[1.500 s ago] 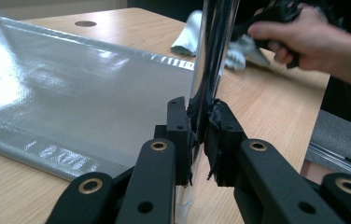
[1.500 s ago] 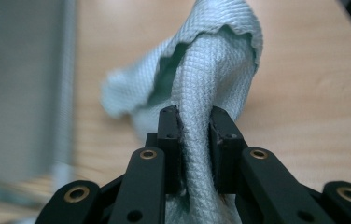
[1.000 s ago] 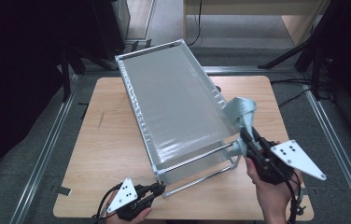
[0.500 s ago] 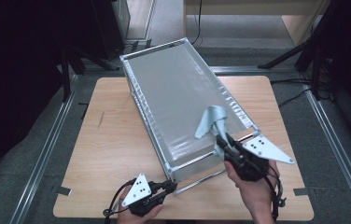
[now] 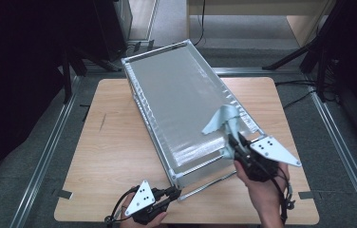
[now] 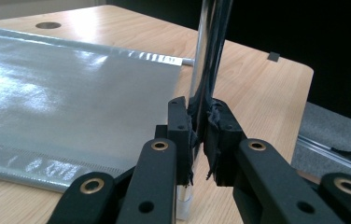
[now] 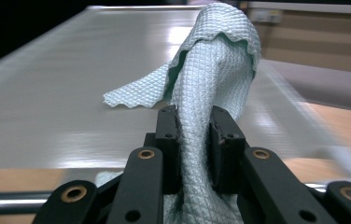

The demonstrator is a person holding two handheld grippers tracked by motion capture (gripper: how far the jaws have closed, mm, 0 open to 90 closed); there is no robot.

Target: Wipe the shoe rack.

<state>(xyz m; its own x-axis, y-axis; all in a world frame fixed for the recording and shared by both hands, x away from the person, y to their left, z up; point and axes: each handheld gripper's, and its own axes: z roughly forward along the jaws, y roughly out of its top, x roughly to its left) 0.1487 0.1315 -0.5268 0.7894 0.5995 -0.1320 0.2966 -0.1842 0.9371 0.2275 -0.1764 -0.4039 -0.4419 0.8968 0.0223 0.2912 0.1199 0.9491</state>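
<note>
High view: your right gripper is clamped on a pale green cloth, which stands up from the jaws in a crumpled peak over the near right part of the grey panel. The panel is a long, matte silver-grey sheet in a metal frame, laid at a slant across the wooden table, with its far end reaching past the table's back edge. Your left gripper sits low at the near edge, its jaws at the near corner of the frame, where a thin metal rod runs along the panel's near end. From up here you cannot tell what that left gripper pinches.

Left gripper view: here it is plain. The jaws of the left gripper are closed on a thin upright metal bar of the frame. The pads are frayed at the edges. The panel lies to the left, glossy, with bright glare patches that the high view does not give. A round hole shows in the tabletop beyond.

Right gripper view: the right gripper holds the cloth bunched between both pads. The weave is a fine diamond waffle with a wavy cut edge, detail lost from above. The cloth's top folds over; one corner hangs out to the left above the panel.
</note>
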